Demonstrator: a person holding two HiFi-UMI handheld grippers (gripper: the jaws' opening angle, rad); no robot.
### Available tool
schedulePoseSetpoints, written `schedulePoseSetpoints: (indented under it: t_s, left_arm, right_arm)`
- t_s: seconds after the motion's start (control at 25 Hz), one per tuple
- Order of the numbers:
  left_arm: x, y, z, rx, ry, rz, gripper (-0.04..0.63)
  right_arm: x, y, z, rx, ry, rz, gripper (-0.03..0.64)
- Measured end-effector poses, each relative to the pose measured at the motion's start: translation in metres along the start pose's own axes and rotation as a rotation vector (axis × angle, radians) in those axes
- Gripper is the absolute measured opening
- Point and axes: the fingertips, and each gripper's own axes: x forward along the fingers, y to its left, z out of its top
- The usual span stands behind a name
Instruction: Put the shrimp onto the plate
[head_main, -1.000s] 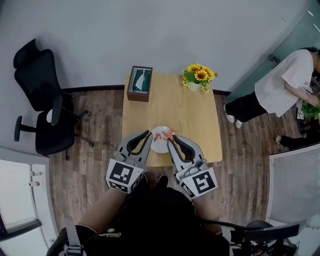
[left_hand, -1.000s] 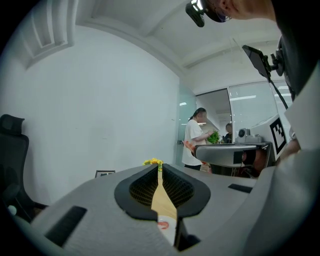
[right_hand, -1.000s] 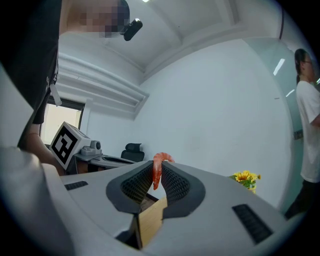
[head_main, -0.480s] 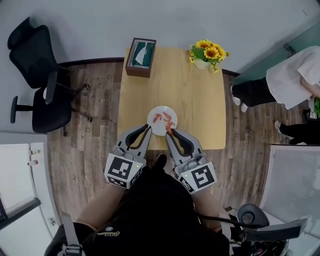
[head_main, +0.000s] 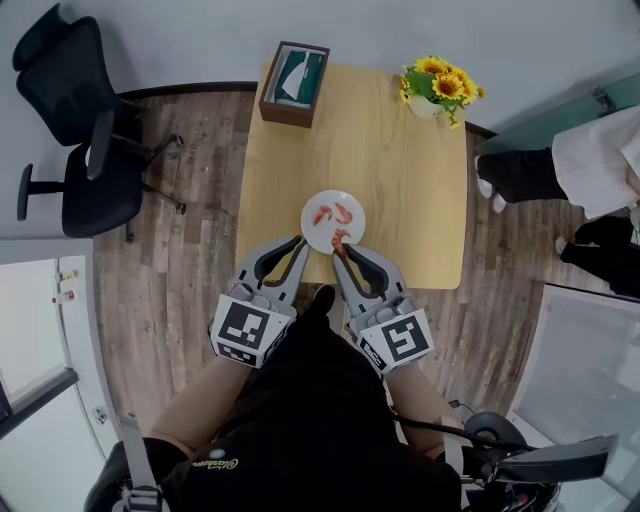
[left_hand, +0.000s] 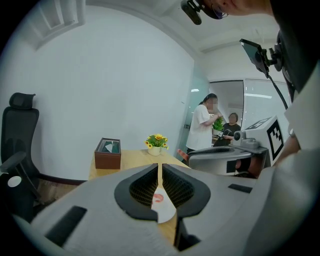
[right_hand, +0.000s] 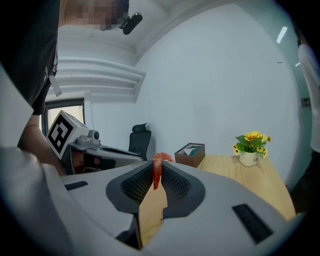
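A white plate lies near the front edge of the wooden table, with two orange shrimp on it. My right gripper hovers at the plate's near rim, shut on a third shrimp. In the right gripper view that shrimp stands pinched between the jaws of the right gripper, its curved back poking above them. My left gripper sits just left of the plate's near edge, shut with nothing in it. Through the left gripper the plate and a shrimp show below.
A brown tissue box stands at the table's far left corner and a pot of sunflowers at the far right. A black office chair is on the floor to the left. A person stands to the right.
Both grippers have drawn back toward me, from over the plate to its near rim. The right gripper still holds its shrimp. The head view has shifted too.
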Motion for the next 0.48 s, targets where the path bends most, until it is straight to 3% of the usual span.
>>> schedulePoseSetpoints:
  t_s: [0.48]
  left_arm:
    - [-0.005, 0.004, -0.007, 0.007, 0.008, 0.005, 0.026]
  right_arm:
    - [0.043, -0.027, -0.090, -0.170, 0.266, 0.024, 0.051]
